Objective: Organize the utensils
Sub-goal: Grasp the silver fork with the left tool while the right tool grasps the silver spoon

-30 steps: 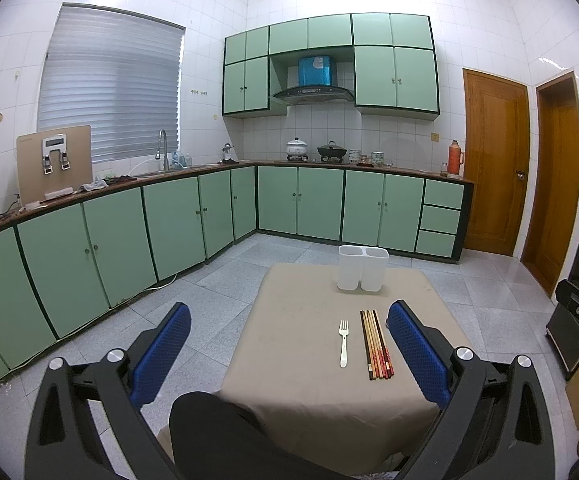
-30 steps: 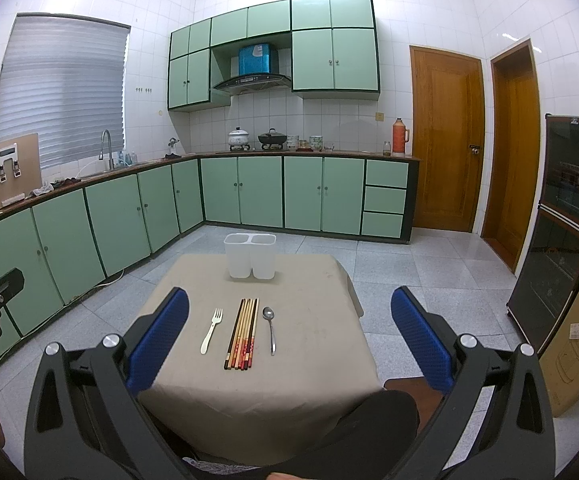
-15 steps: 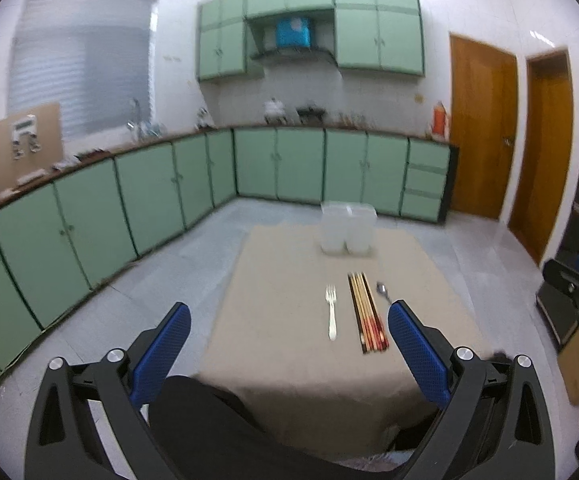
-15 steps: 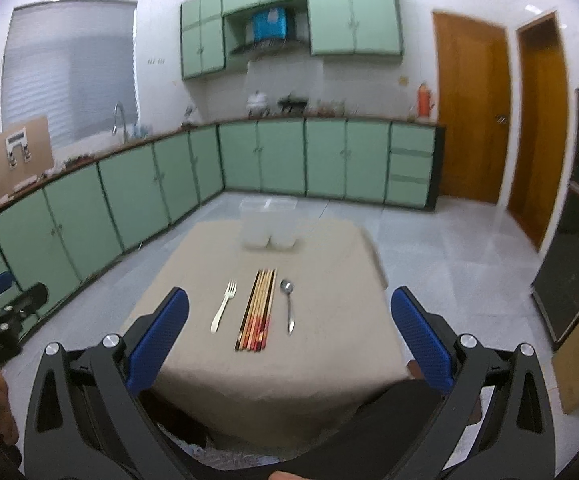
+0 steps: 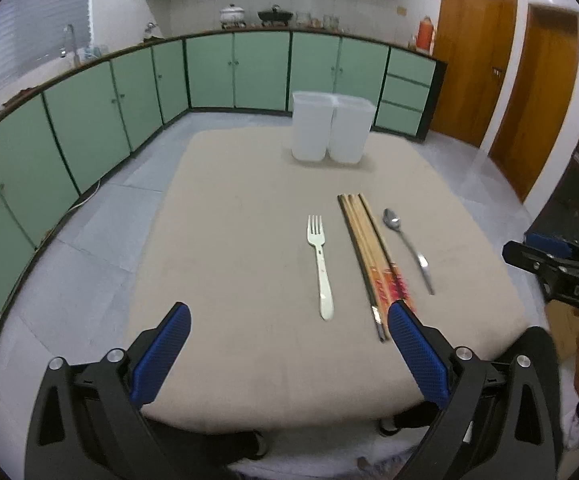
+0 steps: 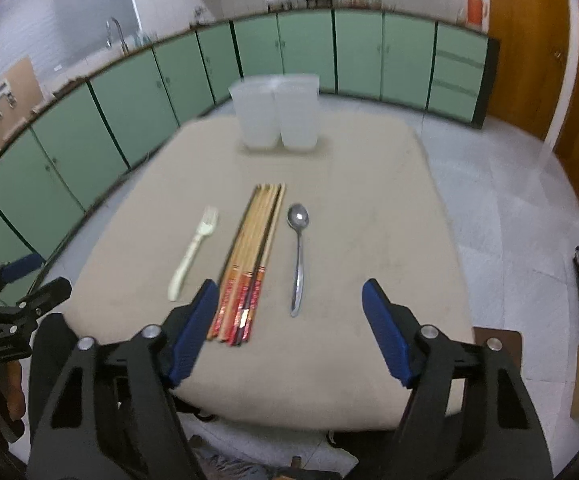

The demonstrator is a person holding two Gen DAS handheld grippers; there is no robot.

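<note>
Now the spoon [image 6: 298, 256] lies near the table's [image 6: 369, 240] middle, beside the chopsticks [image 6: 249, 256]. It looks thin, hard and slippery; grab its handle. The right gripper [image 6: 287, 320] is closing, empty. The left gripper [image 5: 289, 344] is wide, empty.

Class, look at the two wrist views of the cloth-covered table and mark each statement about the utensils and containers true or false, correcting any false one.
1. The cream plastic fork lies left of the bundle of wooden chopsticks. True.
2. The silver metal spoon stands inside a container. False: it lies flat on the beige tablecloth, right of the chopsticks.
3. Two translucent white plastic containers stand side by side at the far end. True.
4. The left gripper holds the fork. False: its jaws are empty.
5. The right gripper grips the chopsticks. False: its jaws are closing with nothing between them.
</note>
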